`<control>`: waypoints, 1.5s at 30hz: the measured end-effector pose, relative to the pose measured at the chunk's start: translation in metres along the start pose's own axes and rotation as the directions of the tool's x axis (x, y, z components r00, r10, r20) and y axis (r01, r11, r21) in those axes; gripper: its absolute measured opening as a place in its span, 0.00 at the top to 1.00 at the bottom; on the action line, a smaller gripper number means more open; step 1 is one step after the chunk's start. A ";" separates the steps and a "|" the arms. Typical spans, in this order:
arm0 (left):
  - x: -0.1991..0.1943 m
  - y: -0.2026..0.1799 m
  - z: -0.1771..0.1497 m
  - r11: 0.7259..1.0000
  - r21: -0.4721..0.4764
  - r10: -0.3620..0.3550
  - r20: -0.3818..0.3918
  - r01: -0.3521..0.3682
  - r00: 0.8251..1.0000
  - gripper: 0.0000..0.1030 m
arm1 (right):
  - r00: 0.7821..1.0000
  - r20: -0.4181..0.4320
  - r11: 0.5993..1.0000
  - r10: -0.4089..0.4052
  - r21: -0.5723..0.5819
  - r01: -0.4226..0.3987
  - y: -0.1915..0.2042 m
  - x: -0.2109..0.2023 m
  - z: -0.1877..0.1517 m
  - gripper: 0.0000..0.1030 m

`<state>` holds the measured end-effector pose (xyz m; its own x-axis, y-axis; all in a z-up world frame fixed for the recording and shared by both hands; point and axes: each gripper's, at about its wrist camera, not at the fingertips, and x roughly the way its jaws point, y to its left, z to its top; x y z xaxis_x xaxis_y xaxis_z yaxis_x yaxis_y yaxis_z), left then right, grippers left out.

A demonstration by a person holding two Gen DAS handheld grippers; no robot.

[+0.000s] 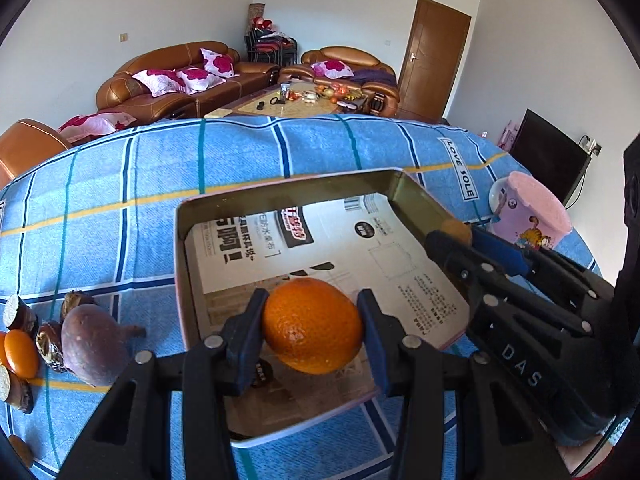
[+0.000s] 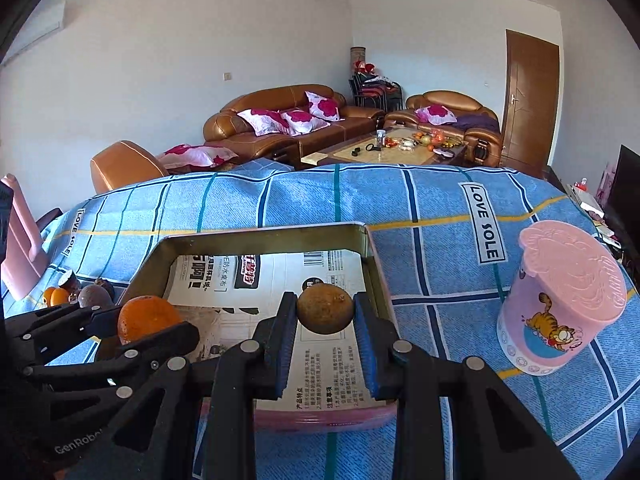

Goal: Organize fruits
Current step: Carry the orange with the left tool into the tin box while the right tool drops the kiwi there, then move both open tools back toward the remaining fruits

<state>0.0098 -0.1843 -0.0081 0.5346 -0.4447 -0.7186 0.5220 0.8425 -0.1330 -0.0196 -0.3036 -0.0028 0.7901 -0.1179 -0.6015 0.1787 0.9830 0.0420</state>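
Orange (image 1: 312, 326) clamped in left gripper (image 1: 311, 334), brown fruit (image 2: 325, 309) pinched in right gripper (image 2: 325, 350); both hang over tray (image 2: 374, 270), likely for drop. Remaining fruit (image 1: 94, 346) waits left of tray.

A home living room. Beyond the grippers, past the far edge of a table under a blue checked cloth (image 2: 400, 208), stand brown leather sofas (image 2: 280, 120) with pink flowered cushions (image 2: 272, 120), a low coffee table (image 2: 400, 154) strewn with fruit and small things, and a wooden door (image 2: 530, 100). Far off to the right a dark television (image 1: 548, 156) stands against the white wall.
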 end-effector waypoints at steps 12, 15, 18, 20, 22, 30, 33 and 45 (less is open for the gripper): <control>0.004 -0.002 -0.004 0.997 0.039 0.067 0.006 -0.067 0.998 0.54 | 0.997 -0.073 1.000 -0.008 -0.002 0.008 0.002 0.014 -0.005 0.70; 0.004 -0.002 -0.004 0.996 0.046 0.082 0.017 -0.083 0.996 0.54 | 0.996 -0.091 1.000 0.005 0.005 -0.004 0.003 0.018 -0.006 0.70; -0.001 0.000 -0.005 0.995 0.039 0.087 0.037 -0.089 0.996 0.52 | 0.996 -0.085 1.000 0.005 0.008 -0.004 0.003 0.017 -0.007 0.69; -0.009 0.003 -0.003 0.993 0.025 0.113 0.069 -0.115 0.991 0.39 | 0.997 -0.072 1.000 0.013 0.027 -0.011 0.001 0.014 -0.006 0.65; -0.017 0.008 -0.001 0.991 0.000 0.130 0.103 -0.131 0.986 0.26 | 0.999 -0.047 0.998 0.022 0.056 -0.019 -0.003 0.009 -0.004 0.60; -0.041 0.018 0.001 0.982 -0.022 0.190 0.203 -0.189 0.961 0.05 | 0.993 0.104 0.981 0.063 0.176 -0.081 -0.021 -0.013 0.002 0.28; -0.042 0.019 -0.001 0.973 -0.011 0.227 0.213 -0.230 0.950 0.04 | 0.988 0.145 0.984 0.046 0.164 -0.070 -0.017 -0.019 0.002 0.28; -0.051 0.038 -0.014 0.932 -0.015 0.354 0.251 -0.363 0.901 0.00 | 0.950 0.296 0.992 -0.099 0.108 0.070 -0.007 -0.038 0.000 0.28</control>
<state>-0.0070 -0.1253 0.0134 0.8334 -0.1783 -0.5231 0.2829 0.9508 0.1265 -0.0513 -0.3063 0.0199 0.9065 -0.2514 -0.3393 0.2959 0.9514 0.0856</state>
